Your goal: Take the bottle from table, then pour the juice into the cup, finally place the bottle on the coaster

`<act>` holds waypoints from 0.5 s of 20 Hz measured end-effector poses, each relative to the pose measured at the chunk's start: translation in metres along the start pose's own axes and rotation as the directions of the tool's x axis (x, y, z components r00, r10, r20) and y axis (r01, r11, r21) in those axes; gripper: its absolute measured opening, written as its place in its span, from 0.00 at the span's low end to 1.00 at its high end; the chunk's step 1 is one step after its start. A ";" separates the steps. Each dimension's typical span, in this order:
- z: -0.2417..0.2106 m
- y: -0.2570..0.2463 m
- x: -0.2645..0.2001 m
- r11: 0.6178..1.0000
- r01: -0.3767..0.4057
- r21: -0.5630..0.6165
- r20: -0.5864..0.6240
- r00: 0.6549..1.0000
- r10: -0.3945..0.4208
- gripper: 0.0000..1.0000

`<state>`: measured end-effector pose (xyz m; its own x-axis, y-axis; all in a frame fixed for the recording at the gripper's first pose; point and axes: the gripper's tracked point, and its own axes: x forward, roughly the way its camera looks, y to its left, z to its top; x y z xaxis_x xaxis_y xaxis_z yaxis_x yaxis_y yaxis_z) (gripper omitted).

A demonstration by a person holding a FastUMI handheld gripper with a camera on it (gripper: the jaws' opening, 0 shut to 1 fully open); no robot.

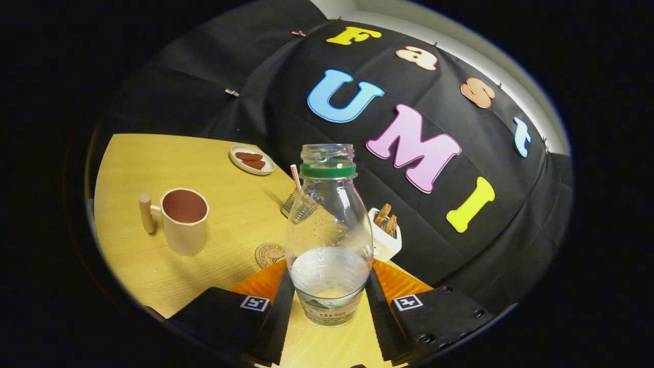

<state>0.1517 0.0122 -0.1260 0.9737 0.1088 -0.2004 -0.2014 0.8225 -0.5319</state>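
A clear bottle (329, 230) with a green neck ring and no cap stands between my fingers, a little clear liquid in its lower part. My gripper (329, 289) is shut on the bottle's lower body, one finger pressing each side. The cream cup (184, 221) with a wooden handle stands on the wooden table (153, 158), beyond the fingers and to the left; its inside looks reddish brown. A round coaster (268, 254) lies flat just left of the bottle, between it and the cup, with the bottle hiding part of it.
A small white plate (252, 159) with brown pieces sits far back on the table. Behind the bottle are a striped straw (295, 176) over a small metal rack (289, 204), and to the right a white holder (386, 237) with brown sticks. The black cloth wall rises behind.
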 end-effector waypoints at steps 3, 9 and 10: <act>0.008 0.021 0.004 0.997 -0.023 -0.080 -0.006 1.000 0.023 0.73; 0.021 0.061 0.015 0.971 -0.072 -0.228 0.000 0.997 0.074 0.72; 0.018 0.063 0.015 0.968 -0.070 -0.242 -0.012 0.998 0.069 0.72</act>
<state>0.1558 0.0758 -0.1482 0.9561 0.1590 -0.2461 -0.2888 0.6533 -0.6999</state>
